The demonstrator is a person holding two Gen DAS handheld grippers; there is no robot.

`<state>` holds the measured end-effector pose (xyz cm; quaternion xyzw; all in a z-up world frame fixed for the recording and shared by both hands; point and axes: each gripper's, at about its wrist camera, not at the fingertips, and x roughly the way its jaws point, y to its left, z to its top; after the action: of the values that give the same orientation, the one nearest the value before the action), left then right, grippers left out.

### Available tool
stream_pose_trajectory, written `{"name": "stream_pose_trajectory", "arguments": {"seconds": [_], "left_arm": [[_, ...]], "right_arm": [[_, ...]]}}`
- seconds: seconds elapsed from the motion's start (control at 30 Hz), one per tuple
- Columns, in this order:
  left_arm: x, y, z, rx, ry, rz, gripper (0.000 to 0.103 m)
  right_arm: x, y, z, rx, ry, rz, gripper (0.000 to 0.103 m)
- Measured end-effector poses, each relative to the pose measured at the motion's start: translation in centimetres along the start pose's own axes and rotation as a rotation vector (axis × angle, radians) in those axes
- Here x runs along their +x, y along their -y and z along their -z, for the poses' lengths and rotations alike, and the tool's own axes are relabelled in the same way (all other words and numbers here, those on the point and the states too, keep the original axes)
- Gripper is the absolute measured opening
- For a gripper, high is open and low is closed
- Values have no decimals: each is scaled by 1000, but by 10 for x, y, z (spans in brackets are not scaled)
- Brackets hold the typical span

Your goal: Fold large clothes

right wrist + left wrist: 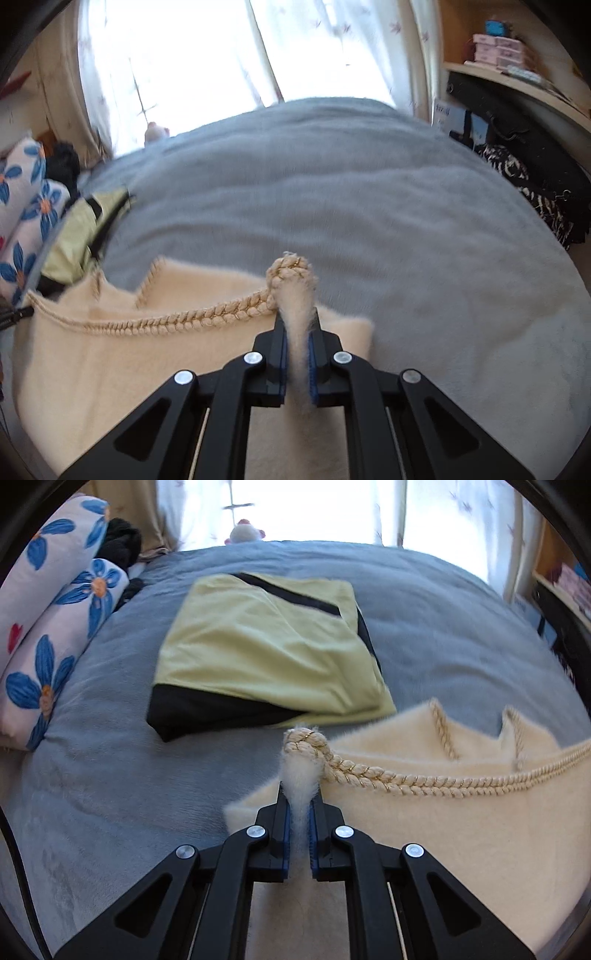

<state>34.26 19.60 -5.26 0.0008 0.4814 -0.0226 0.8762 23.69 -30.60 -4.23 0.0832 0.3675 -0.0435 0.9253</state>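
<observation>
A fuzzy cream garment with a braided rope trim hangs stretched between my two grippers above the grey bed. My left gripper is shut on its left corner, with the trim bunched past the fingertips. My right gripper is shut on the other corner of the cream garment, and the braided trim runs off to the left. A folded yellow-green and black garment lies flat on the bed beyond my left gripper. It also shows at the left edge of the right wrist view.
The grey blanket covers the bed. Flowered pillows and a black bundle lie at the left. A small plush toy sits by the curtained window. A dark chair with patterned cloth and shelves stand at the right.
</observation>
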Motion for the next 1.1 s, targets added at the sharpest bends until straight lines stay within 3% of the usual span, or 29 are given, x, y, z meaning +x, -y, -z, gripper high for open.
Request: {"name": "stream_pose_trajectory", "arguments": {"seconds": [0.13, 0.2, 0.4, 0.53, 0.6, 0.67, 0.77, 0.83, 0.97, 1.1], "left_arm": [[-11, -1, -17, -48, 68, -25, 5], [0, -2, -26, -86, 60, -21, 5], [71, -4, -18, -128, -39, -72, 5], [98, -3, -4, -129, -30, -75, 6], [99, -3, -3, -127, -12, -73, 7], [97, -5, -3, -131, -1, -58, 9], [88, -8, -1, -143, 12, -48, 22], [77, -8, -1, -143, 11, -64, 27], [40, 5, 8, -118, 32, -130, 30], [-12, 41, 39, -67, 105, -55, 30]], "right_arm": [[0, -5, -21, 1, 54, 22, 7], [12, -6, -29, 19, 45, 27, 7], [88, -5, -12, 14, -94, 123, 7], [117, 3, 8, 42, -157, 143, 8], [116, 4, 8, 46, -163, 145, 9], [114, 4, 6, 43, -181, 144, 18], [102, 0, 5, 38, -192, 163, 27], [86, -4, 6, 44, -185, 183, 27], [39, -25, 13, 39, -128, 178, 28], [-1, -72, 38, -23, -117, 89, 33]]}}
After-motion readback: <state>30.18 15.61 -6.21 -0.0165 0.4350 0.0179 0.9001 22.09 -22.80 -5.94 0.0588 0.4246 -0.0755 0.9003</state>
